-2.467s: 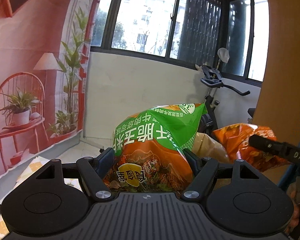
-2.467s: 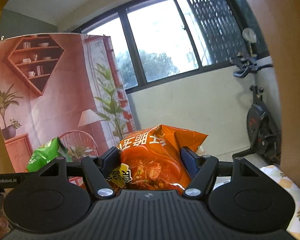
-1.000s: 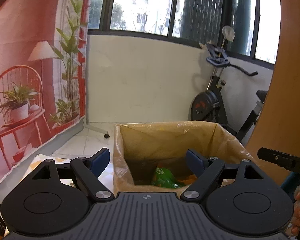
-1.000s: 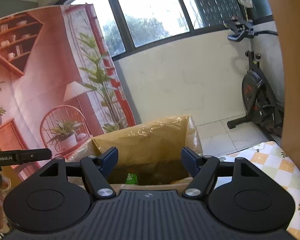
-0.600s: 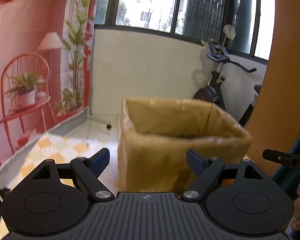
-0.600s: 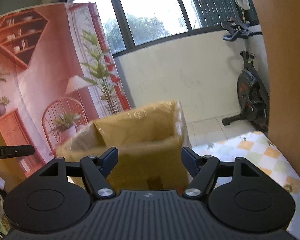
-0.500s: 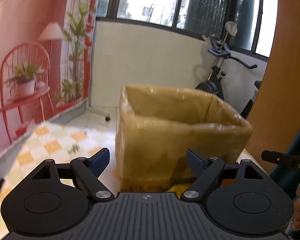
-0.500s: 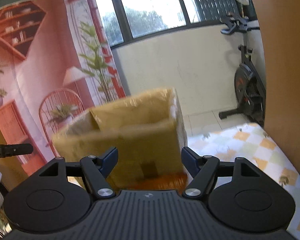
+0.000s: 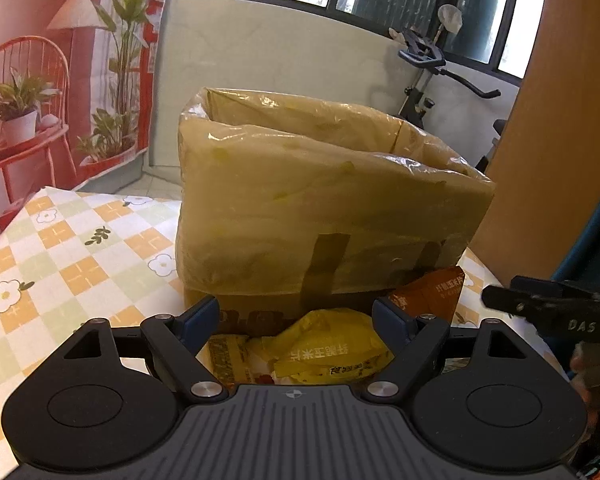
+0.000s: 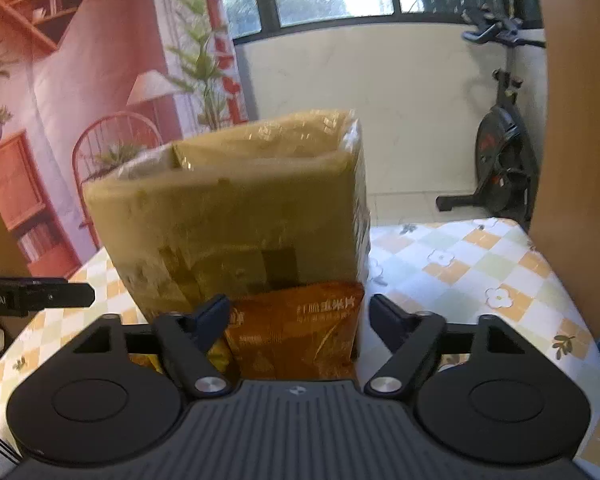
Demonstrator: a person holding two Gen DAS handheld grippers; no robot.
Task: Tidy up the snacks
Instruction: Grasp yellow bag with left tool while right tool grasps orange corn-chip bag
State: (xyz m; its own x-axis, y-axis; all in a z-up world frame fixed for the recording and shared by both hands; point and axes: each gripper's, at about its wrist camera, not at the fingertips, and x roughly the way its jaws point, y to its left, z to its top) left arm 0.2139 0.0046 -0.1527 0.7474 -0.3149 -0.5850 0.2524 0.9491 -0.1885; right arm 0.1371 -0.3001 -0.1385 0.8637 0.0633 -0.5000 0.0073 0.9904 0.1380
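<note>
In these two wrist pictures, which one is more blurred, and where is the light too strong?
Right wrist view: softer, the box and orange snack bag smeared, the print hard to read; window panes washed out. Left wrist view: sharper, print on the yellow snack bag clear; glare on the box's plastic liner. Both views: straight edges bend near the borders.

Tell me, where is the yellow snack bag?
In the left wrist view the yellow bag lies on the table in front of the box, between the open left gripper's fingers, with the orange bag to its right.
</note>
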